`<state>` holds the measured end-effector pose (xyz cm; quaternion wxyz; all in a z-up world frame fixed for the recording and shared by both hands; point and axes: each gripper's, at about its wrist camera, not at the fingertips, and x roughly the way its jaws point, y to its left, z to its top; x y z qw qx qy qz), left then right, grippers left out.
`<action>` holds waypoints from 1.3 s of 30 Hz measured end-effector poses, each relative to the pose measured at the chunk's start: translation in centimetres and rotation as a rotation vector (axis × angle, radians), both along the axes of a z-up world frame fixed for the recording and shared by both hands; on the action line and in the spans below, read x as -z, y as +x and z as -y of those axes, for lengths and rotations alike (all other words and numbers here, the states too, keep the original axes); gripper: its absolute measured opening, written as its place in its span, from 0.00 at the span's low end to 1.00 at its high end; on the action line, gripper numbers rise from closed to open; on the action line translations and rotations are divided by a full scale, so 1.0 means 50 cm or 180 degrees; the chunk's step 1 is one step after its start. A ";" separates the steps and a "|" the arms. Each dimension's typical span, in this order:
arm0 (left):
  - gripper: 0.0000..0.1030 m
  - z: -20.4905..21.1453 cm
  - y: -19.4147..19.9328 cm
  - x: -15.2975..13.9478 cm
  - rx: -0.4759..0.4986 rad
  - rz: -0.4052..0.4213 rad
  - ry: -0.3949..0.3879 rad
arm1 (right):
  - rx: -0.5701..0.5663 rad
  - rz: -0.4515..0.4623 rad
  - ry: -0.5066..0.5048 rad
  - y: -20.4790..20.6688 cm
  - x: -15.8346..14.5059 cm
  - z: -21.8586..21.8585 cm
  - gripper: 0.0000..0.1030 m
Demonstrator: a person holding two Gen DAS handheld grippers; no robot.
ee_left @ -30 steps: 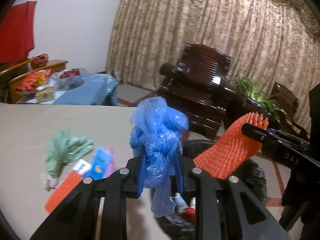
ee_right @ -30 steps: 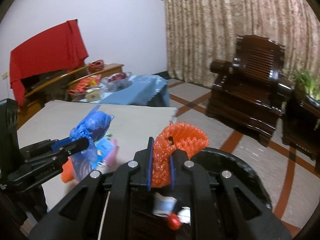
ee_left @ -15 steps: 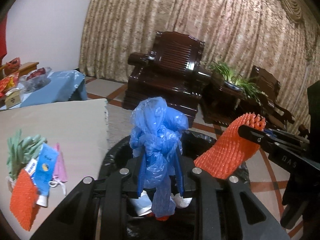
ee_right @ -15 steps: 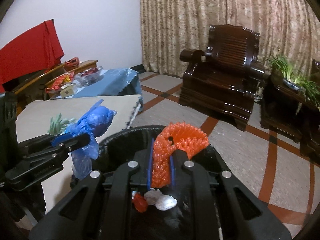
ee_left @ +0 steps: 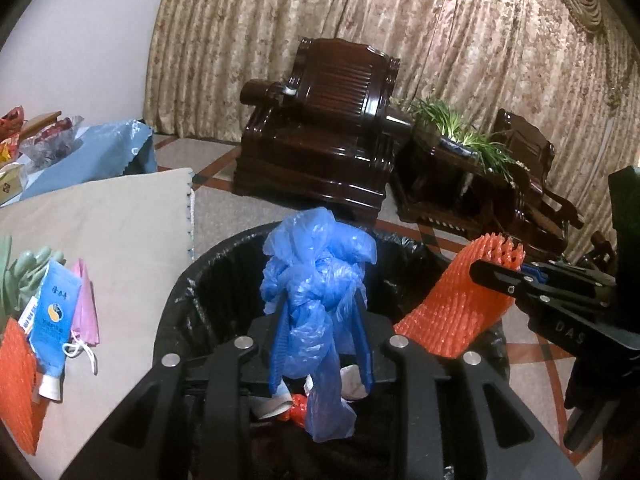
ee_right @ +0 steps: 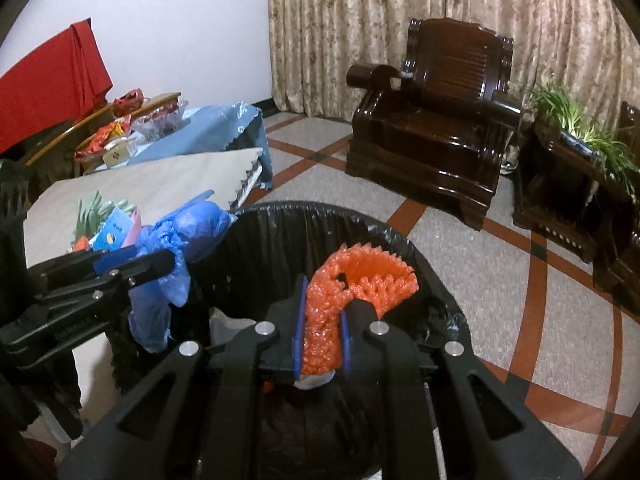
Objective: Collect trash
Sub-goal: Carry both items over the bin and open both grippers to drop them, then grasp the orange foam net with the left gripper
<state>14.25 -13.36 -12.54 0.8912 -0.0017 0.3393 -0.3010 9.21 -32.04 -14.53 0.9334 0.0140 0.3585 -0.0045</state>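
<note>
Scanning left to right: leftover trash on the beige table (ee_left: 120, 216) — orange foam net (ee_left: 18, 376), blue tube (ee_left: 54, 316), pink packet (ee_left: 86, 304), green glove (ee_left: 24, 268). Left gripper (ee_left: 320, 320) over the black-lined trash bin (ee_left: 208, 272), jaws opening, crumpled blue plastic bag (ee_left: 316, 276) still between the pads, tail hanging into the bin. Right gripper (ee_right: 322, 320) also over the bin, clenched on an orange foam sleeve (ee_right: 352, 280). Scraps visible at the bin bottom.
</note>
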 end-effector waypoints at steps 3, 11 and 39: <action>0.28 0.001 -0.001 0.004 -0.0016 -0.0015 0.0007 | -0.0028 -0.0033 0.0004 0.003 0.003 -0.005 0.13; 0.58 -0.018 0.000 0.005 -0.0094 -0.0042 -0.0010 | -0.0005 -0.0182 -0.0054 0.005 0.018 -0.009 0.48; 0.92 -0.393 -0.040 -0.016 -0.1616 0.0331 0.0363 | -0.0451 0.0425 0.0144 0.077 -0.034 -0.240 0.94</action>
